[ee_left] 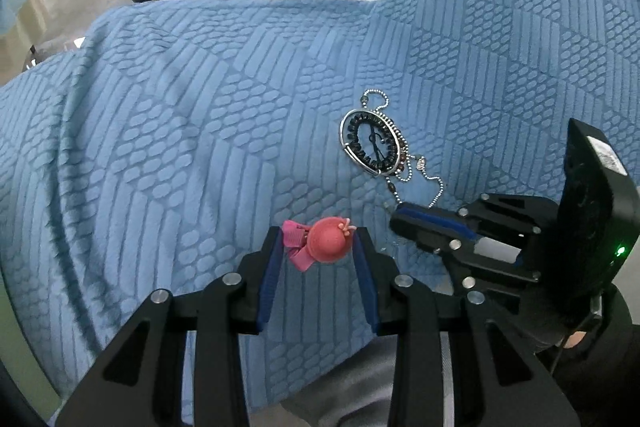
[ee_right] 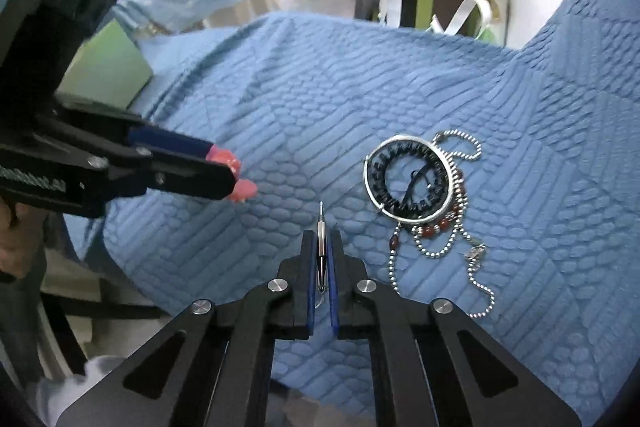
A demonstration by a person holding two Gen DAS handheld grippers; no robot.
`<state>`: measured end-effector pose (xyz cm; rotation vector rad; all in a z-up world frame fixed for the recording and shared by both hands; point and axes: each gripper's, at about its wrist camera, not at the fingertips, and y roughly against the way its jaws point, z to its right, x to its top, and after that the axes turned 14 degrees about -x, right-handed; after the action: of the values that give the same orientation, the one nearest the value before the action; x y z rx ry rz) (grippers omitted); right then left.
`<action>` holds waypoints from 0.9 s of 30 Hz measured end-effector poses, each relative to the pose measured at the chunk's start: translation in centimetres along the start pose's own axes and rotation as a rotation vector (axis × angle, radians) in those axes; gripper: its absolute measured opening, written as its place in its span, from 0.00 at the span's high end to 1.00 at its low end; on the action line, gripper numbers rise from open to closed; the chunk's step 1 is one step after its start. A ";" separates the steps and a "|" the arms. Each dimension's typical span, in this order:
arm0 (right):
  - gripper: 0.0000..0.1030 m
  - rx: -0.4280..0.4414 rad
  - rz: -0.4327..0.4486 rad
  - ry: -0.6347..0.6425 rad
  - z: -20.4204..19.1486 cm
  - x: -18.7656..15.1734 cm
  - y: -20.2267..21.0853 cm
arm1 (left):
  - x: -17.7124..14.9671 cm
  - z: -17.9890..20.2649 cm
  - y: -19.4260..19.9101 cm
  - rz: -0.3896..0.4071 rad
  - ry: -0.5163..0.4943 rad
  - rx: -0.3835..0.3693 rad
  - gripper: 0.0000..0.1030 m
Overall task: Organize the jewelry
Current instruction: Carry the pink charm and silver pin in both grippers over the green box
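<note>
Jewelry lies tangled on a quilted blue bedspread (ee_left: 200, 115): silver hoop (ee_right: 412, 179), ball chain (ee_right: 444, 247). Left gripper (ee_left: 318, 247) clamps a round pink hair clip (ee_left: 328, 241); right gripper (ee_right: 322, 251), left of the pile, pinches a slim metal pin (ee_right: 321, 247).

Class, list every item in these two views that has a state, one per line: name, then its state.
left hand-held gripper: shut on pink hair clip
right hand-held gripper: shut on thin metal piece
silver bangle: lying flat on blue blanket
ball chain: loose, sprawled beside the bangle
</note>
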<state>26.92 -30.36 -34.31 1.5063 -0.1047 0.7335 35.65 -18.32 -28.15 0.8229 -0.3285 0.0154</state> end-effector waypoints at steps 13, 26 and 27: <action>0.97 -0.073 0.060 -0.143 -1.7 1.2 6.1 | -2.9 1.2 6.5 0.086 0.001 0.010 0.65; 0.97 -0.128 0.118 -0.188 -6.2 0.6 11.7 | -6.6 1.5 13.2 0.193 0.003 0.051 0.65; 0.97 -0.130 0.120 -0.190 -6.5 0.6 11.9 | -6.9 1.4 13.5 0.200 0.006 0.058 0.65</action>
<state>19.02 -25.39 -24.45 1.4516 -0.3819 0.6642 26.82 -9.32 -19.62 0.8442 -0.4051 0.2145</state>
